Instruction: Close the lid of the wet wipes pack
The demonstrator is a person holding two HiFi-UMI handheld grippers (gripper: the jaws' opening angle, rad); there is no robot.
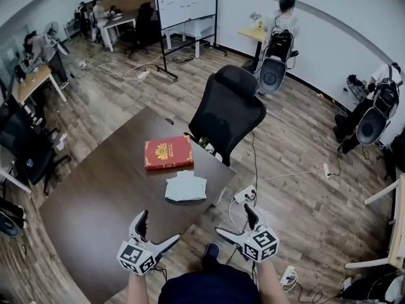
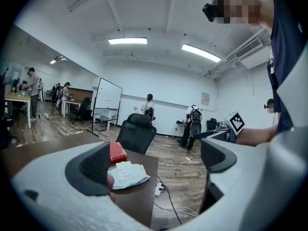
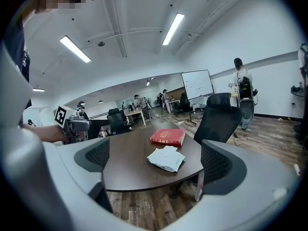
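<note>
Wood-plank flooring runs through a wide office, where a dark brown tabletop (image 1: 95, 201) with a rounded corner fills the lower left of the head view. A black office chair (image 1: 228, 109) stands at its far corner, and a whiteboard (image 1: 185, 2) on a wheeled frame stands further back. A person with a backpack (image 1: 281, 27) is near the far wall.

The wet wipes pack (image 1: 185, 187) lies flat on the tabletop near its right edge, white and slightly crumpled. A small flap seems to be raised at its far side, toward a red book (image 1: 168, 153) that lies just beyond it, close but apart. On the floor to the right of the tabletop sits a white power strip (image 1: 244, 195) with cables.

The left claw (image 1: 161, 225) hovers over the near edge of the tabletop, short of the pack. Its jaws are spread wide with nothing between them. In the left gripper view the pack (image 2: 127, 173) and the book (image 2: 117, 152) show through the gap of the left claw (image 2: 154, 160), well ahead of it.

The right claw (image 1: 232, 218) hangs over the floor, off the tabletop's right side. Its jaws also stand wide apart and hold nothing. The right gripper view looks between the jaws of the right claw (image 3: 154, 158) across the tabletop (image 3: 125, 170) to the pack (image 3: 166, 159), the book (image 3: 167, 136) and the chair (image 3: 219, 114) behind.
</note>
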